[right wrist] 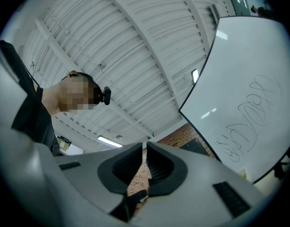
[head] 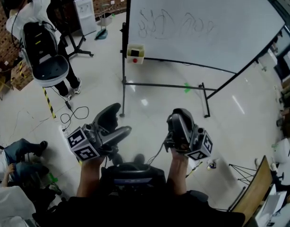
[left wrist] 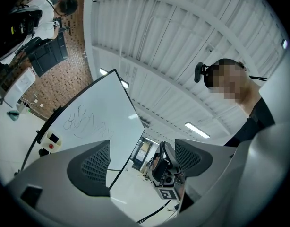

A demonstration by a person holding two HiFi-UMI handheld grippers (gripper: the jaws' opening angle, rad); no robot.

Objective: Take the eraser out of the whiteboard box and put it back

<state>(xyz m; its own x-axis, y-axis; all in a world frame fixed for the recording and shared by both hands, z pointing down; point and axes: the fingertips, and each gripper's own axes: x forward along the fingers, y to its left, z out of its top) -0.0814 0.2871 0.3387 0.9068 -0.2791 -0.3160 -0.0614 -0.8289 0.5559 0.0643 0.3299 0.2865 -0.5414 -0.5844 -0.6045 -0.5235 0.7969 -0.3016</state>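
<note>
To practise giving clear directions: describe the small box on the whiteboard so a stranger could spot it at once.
Find the big whiteboard on its black stand. Look at the board's lower left corner in the head view, by the upright post. The box hangs there: small, cream, showing a black patch and a red spot, the only such thing on the frame.

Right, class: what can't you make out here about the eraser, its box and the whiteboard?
- Eraser: cannot be identified. In the head view the box is too small and far off to show its contents.
- Left gripper view: the same box is tiny there too.
- Scribble on the whiteboard: too faint to read in any view.
- Whiteboard's top: cut off by the head view's upper edge.
</note>
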